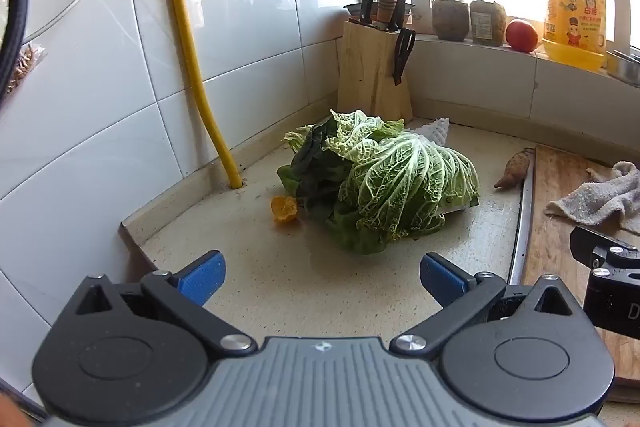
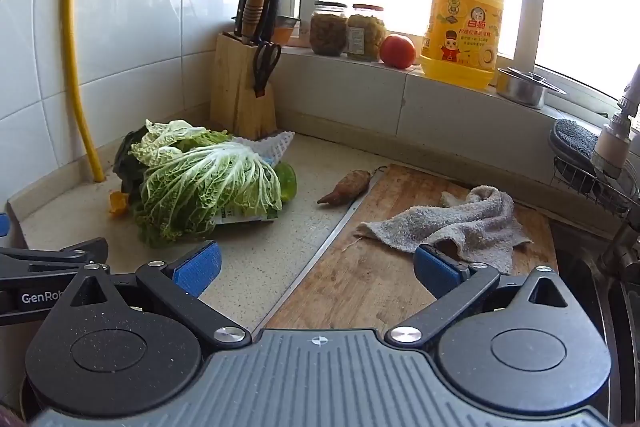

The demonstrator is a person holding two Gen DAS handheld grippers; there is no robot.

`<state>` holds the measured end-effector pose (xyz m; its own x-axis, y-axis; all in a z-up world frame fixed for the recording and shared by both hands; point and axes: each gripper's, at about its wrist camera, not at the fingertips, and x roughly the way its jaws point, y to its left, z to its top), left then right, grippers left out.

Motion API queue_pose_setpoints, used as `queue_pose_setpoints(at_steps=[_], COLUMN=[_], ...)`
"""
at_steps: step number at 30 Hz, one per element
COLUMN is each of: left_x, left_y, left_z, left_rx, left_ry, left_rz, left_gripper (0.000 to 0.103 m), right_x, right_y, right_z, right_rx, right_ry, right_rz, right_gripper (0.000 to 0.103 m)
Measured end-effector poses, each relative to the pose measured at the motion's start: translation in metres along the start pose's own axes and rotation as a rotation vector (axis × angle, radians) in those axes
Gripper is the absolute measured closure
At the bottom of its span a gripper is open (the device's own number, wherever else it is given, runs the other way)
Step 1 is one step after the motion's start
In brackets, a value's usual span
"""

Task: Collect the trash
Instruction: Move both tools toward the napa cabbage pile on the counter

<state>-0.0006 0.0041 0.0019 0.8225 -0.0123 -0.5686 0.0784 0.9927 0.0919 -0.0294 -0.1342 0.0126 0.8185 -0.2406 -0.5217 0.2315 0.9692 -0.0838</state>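
An orange peel scrap (image 1: 284, 209) (image 2: 117, 203) lies on the speckled counter just left of a pile of cabbage leaves (image 1: 384, 187) (image 2: 204, 183). A white foam fruit net (image 1: 434, 128) (image 2: 272, 145) pokes out behind the pile, and a printed packet (image 2: 244, 217) sticks out under its front edge. My left gripper (image 1: 322, 277) hovers open in front of the leaves, nothing between its blue pads. Over the seam between counter and wooden cutting board (image 2: 380, 267), my right gripper (image 2: 316, 269) is open and empty; its right pad is near a grey rag (image 2: 452, 223).
A sweet potato (image 1: 513, 169) (image 2: 346, 188) lies beside the board. A knife block (image 1: 374, 67) (image 2: 242, 87) fills the corner; a yellow hose (image 1: 192, 47) runs down the tiled wall. Jars, a tomato (image 2: 397, 51) and a detergent jug (image 2: 462, 23) line the sill. Sink rack (image 2: 588, 167) at right.
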Motion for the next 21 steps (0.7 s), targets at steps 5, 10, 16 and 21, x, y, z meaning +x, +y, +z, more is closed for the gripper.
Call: queue_pose_setpoints(at_steps=[5,10,16,21], left_x=[-0.006,-0.008,-0.006,-0.006], left_y=[0.001,0.001,0.005,0.011], left_z=[-0.003,-0.006,-0.008,-0.01], left_rx=[0.006,0.005,-0.005,-0.006], left_ry=[-0.002,0.006,0.013,0.022], left_rz=[0.001,0.008,0.015,0.019], left_gripper=[0.001,0.001,0.001,0.001], right_x=[-0.005,-0.012,-0.014,-0.012], right_y=[-0.003,-0.001,0.001,0.005], right_z=[0.0,0.001,-0.001,-0.002], right_rx=[0.006,0.008,0.017,0.014], right_ry=[0.001,-0.011,-0.025,-0.021], right_rz=[0.006,0.013,0.016,0.023], right_gripper=[0.0,0.0,0.0,0.0])
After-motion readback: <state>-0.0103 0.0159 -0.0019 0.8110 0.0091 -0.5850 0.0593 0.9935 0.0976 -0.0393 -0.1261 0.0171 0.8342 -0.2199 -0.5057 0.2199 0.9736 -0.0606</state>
